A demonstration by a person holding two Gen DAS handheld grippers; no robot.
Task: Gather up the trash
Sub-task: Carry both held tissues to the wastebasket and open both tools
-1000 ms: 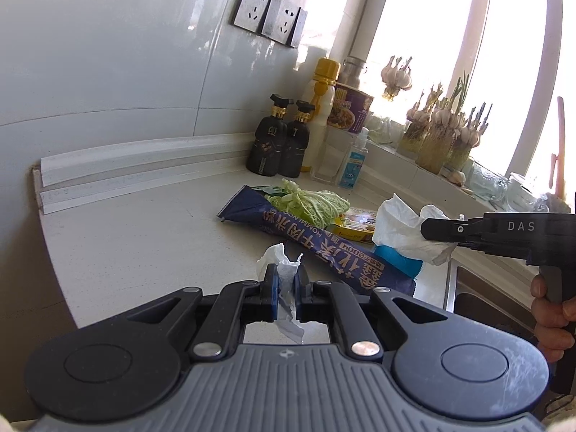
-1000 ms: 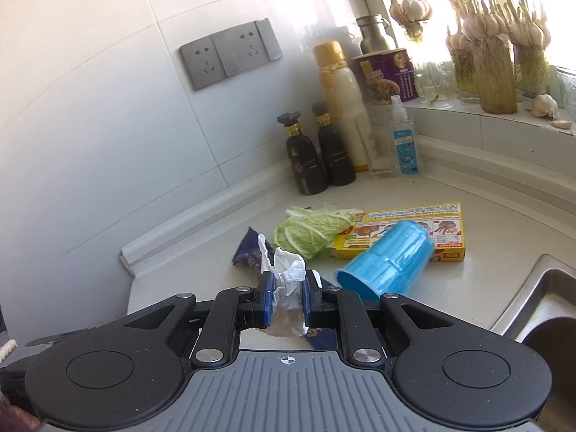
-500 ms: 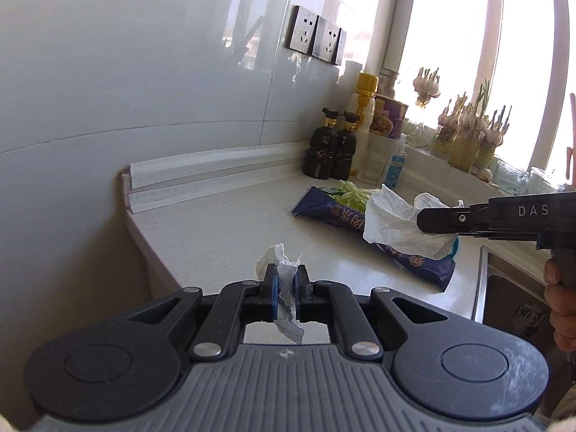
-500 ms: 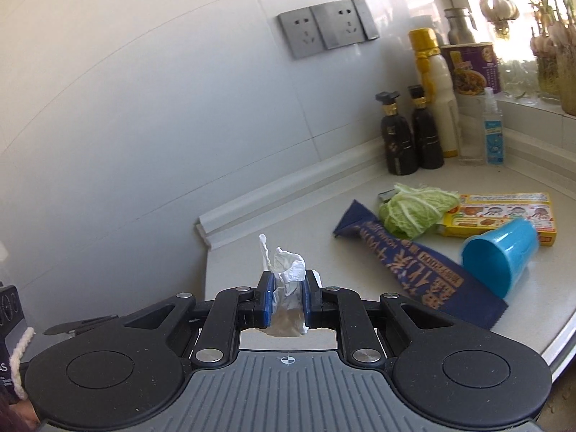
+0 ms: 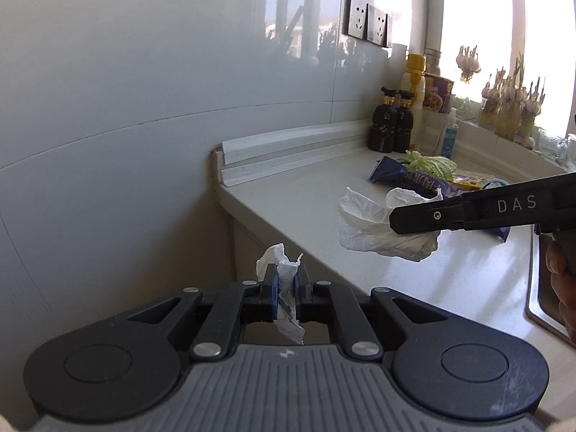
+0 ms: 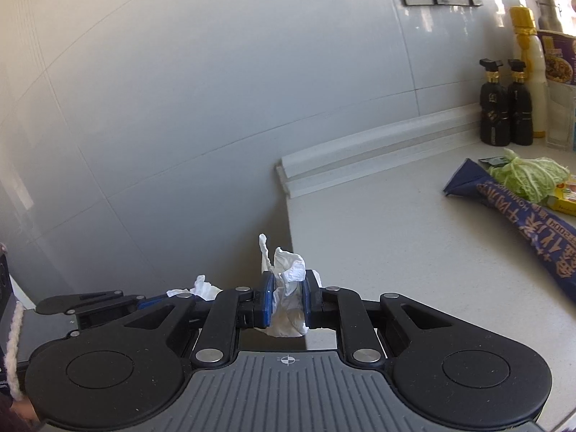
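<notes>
Left tongs clamped on a small crumpled tissue, held beyond the table edge. Right tongs clamped on a larger crumpled tissue, above the table's near edge. A blue wrapper, a cabbage leaf and dark bottles lie farther back on the table.

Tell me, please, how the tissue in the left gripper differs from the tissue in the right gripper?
The left gripper's tissue is a thin, narrow scrap; the right gripper's tissue is a much bigger crumpled wad. The left gripper's tissue barely fills the gap between the fingers, while the right gripper's tissue bulges out well beyond them. Both are white, crumpled paper, pinched and held off the counter.
</notes>
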